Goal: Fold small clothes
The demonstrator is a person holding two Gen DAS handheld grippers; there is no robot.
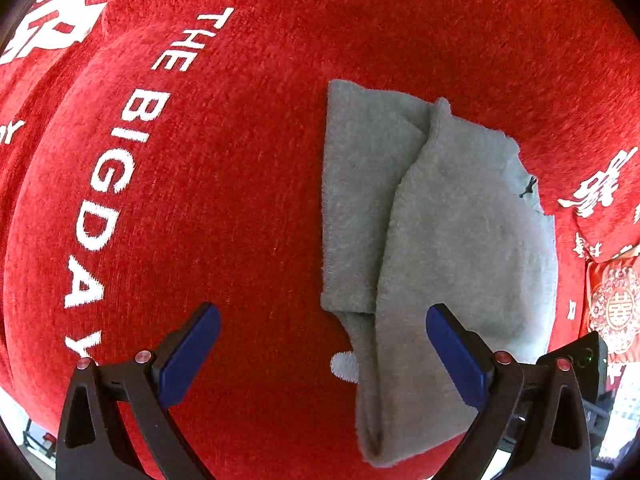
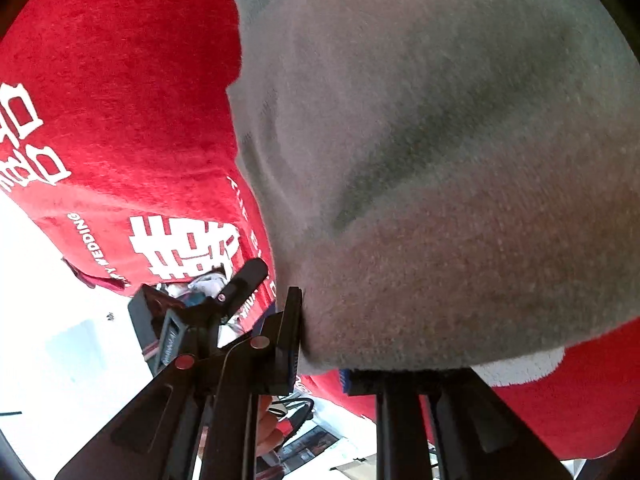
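R gripper [image 2: 320, 356]: jaws nearly closed, pinched on the near hem of the grey garment [image 2: 420, 140]. In the R wrist view the cloth bunches right at the pads and rises ahead of them, filling most of the view, so that edge looks lifted off the surface. Beyond and to its left, the red blanket [image 2: 120, 100] w/ white lettering.

L gripper [image 1: 320, 344]: jaws wide apart, nothing between the pads, pointing steeply down over the blanket [image 1: 240, 200]. One blue pad sits over bare red to the left; the other overlaps the garment's [image 1: 460, 240] near edge, but no pinch there. Ahead of the L gripper and to its right the garment lies partly folded, one grey flap lapped over another, a narrow strip trailing back toward the jaws. Further out, "THE BIG DAY" lettering [image 1: 116, 184] runs along the left.

Step in hand, as I read it: fold under way. R has its edge gripped; L isn't on the cloth yet.

Next move prob. needs L to drop onto the near edge or strip beside its right pad and close, so both ends are held before the flap is carried over. Keep R's pinch firm; fleece is soft and could slip or drag the lower layer.
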